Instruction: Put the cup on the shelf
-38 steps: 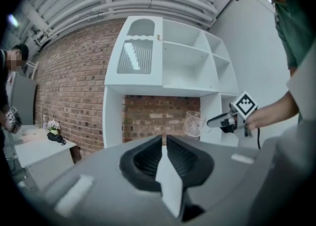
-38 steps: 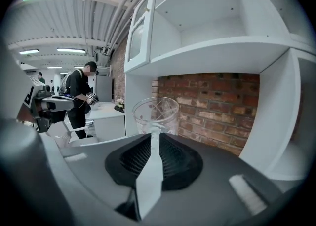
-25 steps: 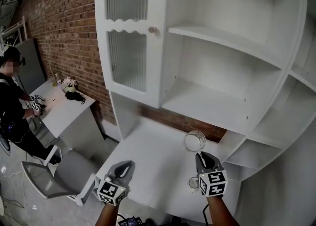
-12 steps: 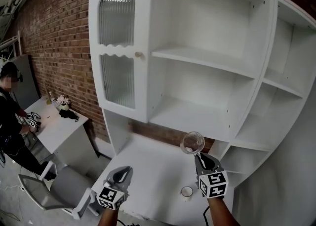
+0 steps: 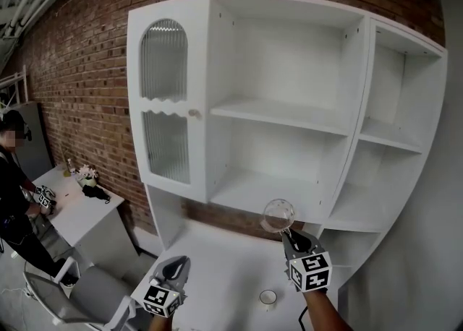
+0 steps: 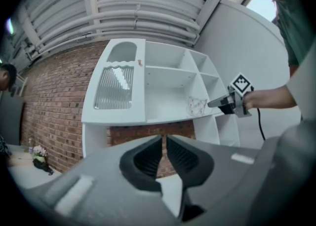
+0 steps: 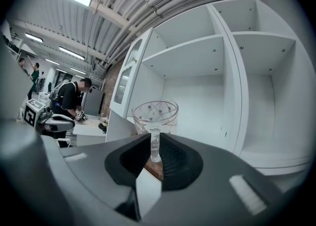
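Note:
The cup [image 5: 278,215] is a clear glass one with a handle. It hangs in front of the white shelf unit [image 5: 278,114], about level with the lowest open shelf [image 5: 253,191]. My right gripper [image 5: 288,236] is shut on its handle; in the right gripper view the cup [image 7: 155,113] stands upright just past the right gripper [image 7: 154,143], with the handle pinched between the pads. My left gripper [image 5: 179,265] is lower and to the left, shut with nothing in it. The left gripper view shows the left gripper [image 6: 164,147] with its jaws together, and the cup [image 6: 196,106] far off.
A small white round object [image 5: 268,297] sits on the white desk surface [image 5: 217,264] under the shelves. A ribbed-glass cabinet door [image 5: 165,105] closes the left column. A person [image 5: 11,178] stands at a side table [image 5: 79,199] far left, and a grey chair [image 5: 79,297] is nearby.
Both grippers have risen, the right one more, carrying the cup up from desk height to the lowest shelf's level. The head view has tilted up and shows the whole shelf unit.

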